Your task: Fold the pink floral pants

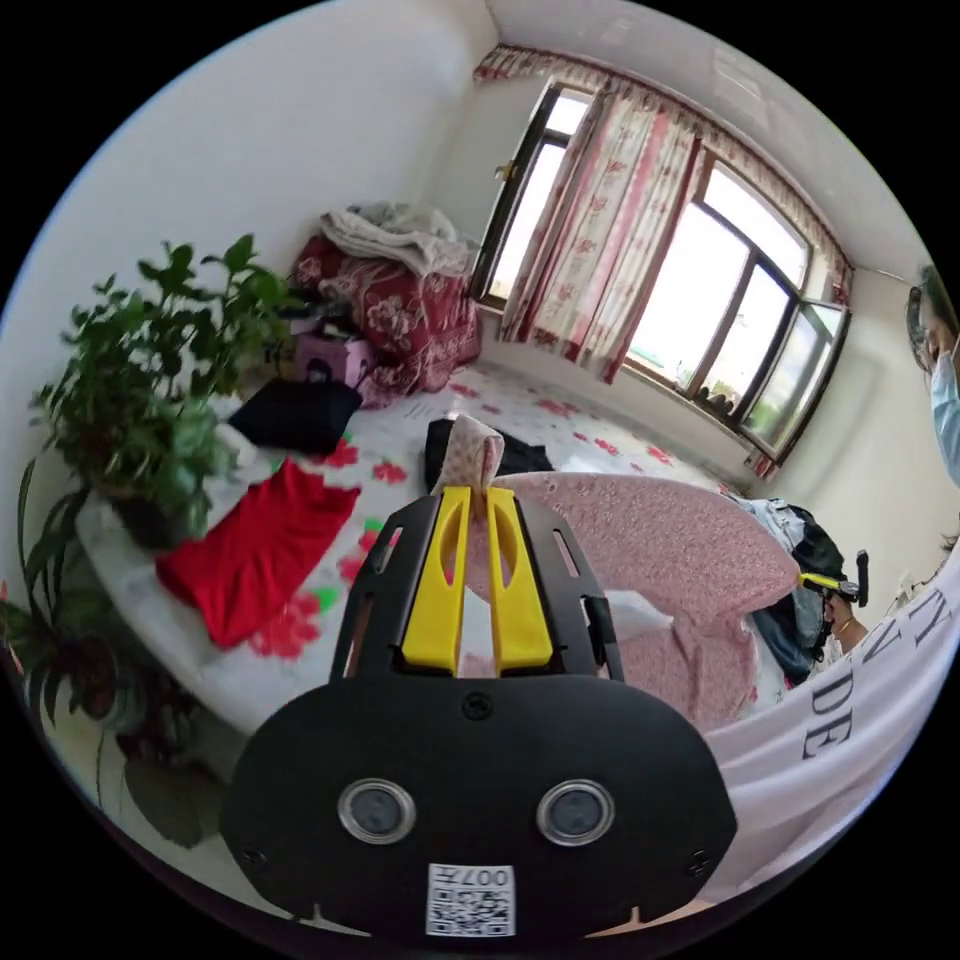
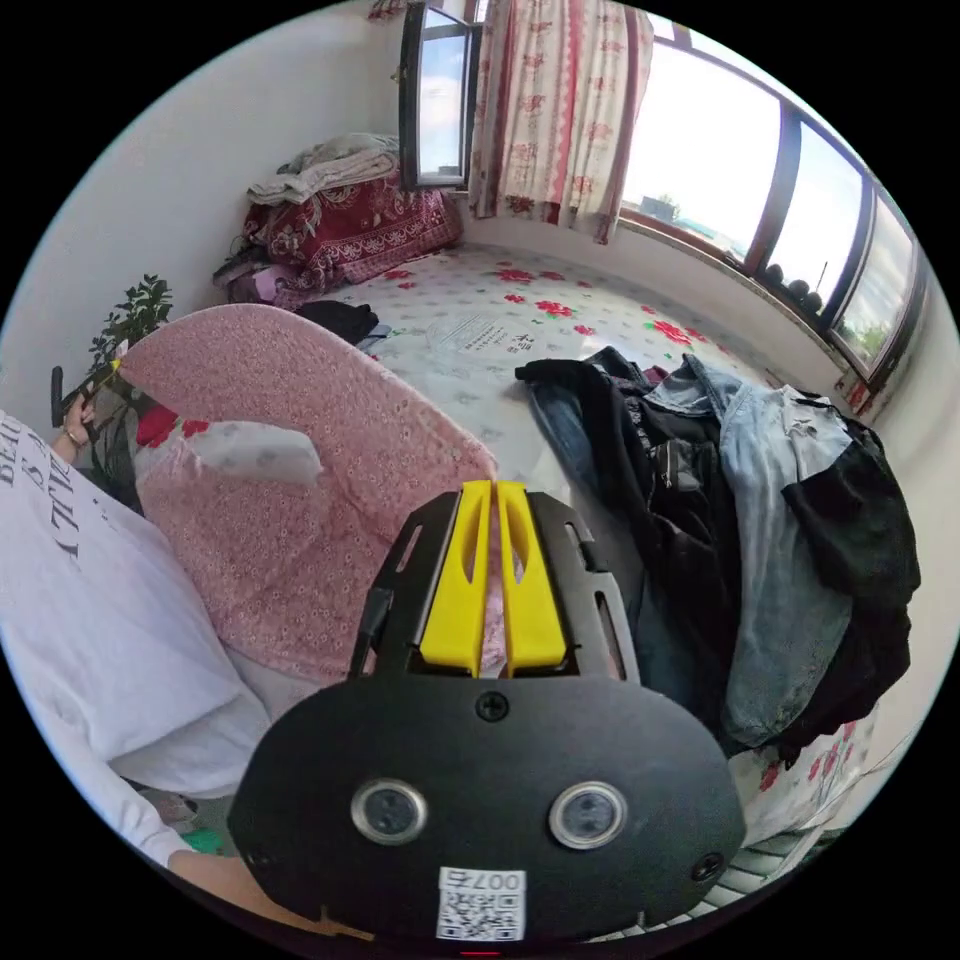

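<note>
The pink floral pants (image 1: pixel 660 550) hang stretched in the air between the two grippers, above the flowered bed sheet (image 2: pixel 480 330). The left gripper (image 1: pixel 478 492) has its yellow jaws pressed together on one corner of the fabric, a small tuft poking up past the tips. The right gripper (image 2: pixel 492 487) has its jaws closed on the opposite edge. A red garment (image 1: pixel 255 560) lies on the bed near a leafy potted plant (image 1: pixel 150 400), and a heap of dark clothes and jeans (image 2: pixel 760 540) sits just beside the right gripper.
</note>
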`<state>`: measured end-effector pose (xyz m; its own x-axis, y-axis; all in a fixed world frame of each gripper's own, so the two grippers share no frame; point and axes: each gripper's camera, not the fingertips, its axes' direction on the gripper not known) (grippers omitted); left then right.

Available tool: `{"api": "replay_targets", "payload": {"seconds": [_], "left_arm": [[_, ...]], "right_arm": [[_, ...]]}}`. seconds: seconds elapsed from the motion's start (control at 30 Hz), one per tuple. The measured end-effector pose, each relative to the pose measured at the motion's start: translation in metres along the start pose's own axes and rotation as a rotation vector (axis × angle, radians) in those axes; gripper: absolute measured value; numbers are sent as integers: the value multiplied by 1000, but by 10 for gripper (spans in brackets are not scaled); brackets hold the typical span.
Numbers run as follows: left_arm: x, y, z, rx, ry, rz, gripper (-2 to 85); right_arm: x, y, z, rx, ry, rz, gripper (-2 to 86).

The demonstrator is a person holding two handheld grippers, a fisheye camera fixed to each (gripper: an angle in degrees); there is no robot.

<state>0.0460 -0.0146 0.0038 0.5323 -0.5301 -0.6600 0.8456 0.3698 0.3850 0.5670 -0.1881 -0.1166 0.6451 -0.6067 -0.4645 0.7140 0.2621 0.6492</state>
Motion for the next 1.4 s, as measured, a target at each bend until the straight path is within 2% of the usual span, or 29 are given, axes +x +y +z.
{"api": "replay_targets", "payload": {"seconds": [0.13, 0.2, 0.33, 0.43, 0.53, 0.67, 0.73, 0.83, 0.9, 0.97, 1.07, 1.2, 1.27, 1.4], "left_arm": [[-25, 95, -15, -195, -106, -110, 17], [-47, 153, -5, -348, -146, -215, 17], [-71, 193, -3, -414, -118, -325, 16], [-66, 179, -26, -345, -87, -266, 14], [-50, 149, -63, -222, -27, -158, 14], [-43, 101, -90, -95, -5, -41, 15], [-51, 72, -88, -83, 40, -35, 15], [-46, 22, -104, 37, 58, 25, 12], [-39, 7, -136, 164, 68, 88, 11], [-42, 19, -156, 208, 53, 107, 11], [-71, 68, -157, 110, 8, 31, 15], [-128, 161, -99, -241, -88, -227, 32], [-146, 196, -79, -341, -112, -327, 44], [-155, 225, -76, -406, -190, -412, 65]], "right_arm": [[-18, 67, 23, -164, 4, 26, -3], [-16, 104, 55, -267, -29, 107, -3], [-5, 132, 96, -390, -104, 193, -3], [-2, 122, 92, -369, -87, 164, -3], [-5, 101, 64, -255, -30, 116, -2], [0, 88, 75, -267, -111, 144, -3], [0, 72, 68, -212, -112, 140, -3], [4, 33, 33, -35, -143, 138, -3], [-5, 8, 9, 21, -92, 57, -3], [-13, 3, 9, -24, -42, -10, -3], [-19, 15, 40, -185, -57, -36, -3], [-30, 42, 106, -386, -127, 10, -1], [-32, 50, 133, -473, -123, 34, 0], [-25, 47, 149, -551, -96, 103, 12]]}}
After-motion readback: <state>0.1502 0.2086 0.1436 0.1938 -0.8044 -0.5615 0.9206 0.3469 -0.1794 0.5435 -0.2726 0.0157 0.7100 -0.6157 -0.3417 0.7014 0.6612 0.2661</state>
